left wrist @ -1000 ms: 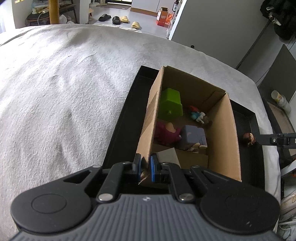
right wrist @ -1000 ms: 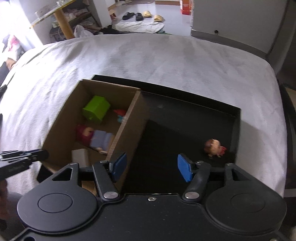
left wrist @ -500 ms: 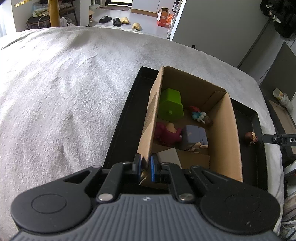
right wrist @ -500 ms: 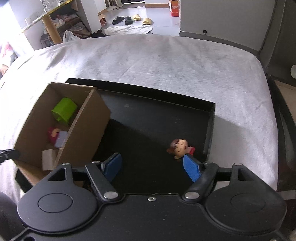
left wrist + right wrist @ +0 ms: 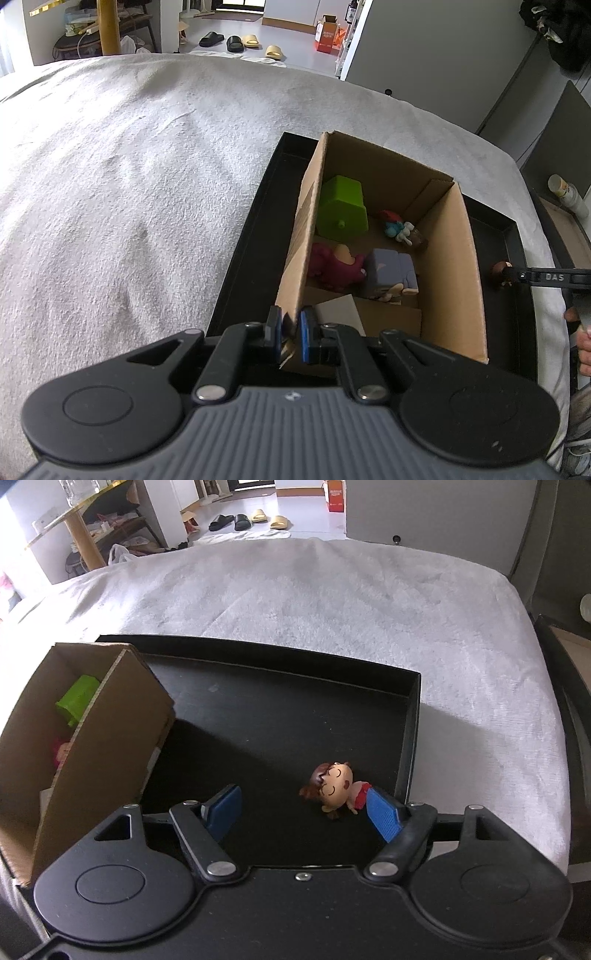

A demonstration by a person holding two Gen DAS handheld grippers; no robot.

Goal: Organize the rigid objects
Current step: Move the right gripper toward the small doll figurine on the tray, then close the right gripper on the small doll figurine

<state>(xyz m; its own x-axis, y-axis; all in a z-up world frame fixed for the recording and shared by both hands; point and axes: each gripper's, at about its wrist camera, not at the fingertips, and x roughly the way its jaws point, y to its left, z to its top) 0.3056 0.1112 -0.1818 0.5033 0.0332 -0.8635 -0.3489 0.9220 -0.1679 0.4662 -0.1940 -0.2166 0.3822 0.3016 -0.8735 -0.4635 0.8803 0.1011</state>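
Now the right gripper (image 5: 303, 808), its jaws spread and empty, had dropped toward the small brown-haired plastic figurine (image 5: 334, 784) lying between them on the black rectangular tray (image 5: 413, 716), ready to be grasped, while the left gripper (image 5: 289, 334) stayed clenched on the open brown cardboard box (image 5: 465, 266), steadying it.

Matt brown cardboard box (image 5: 458, 266); glossy plastic figurine (image 5: 334, 788); fuzzy white cloth (image 5: 332, 602)
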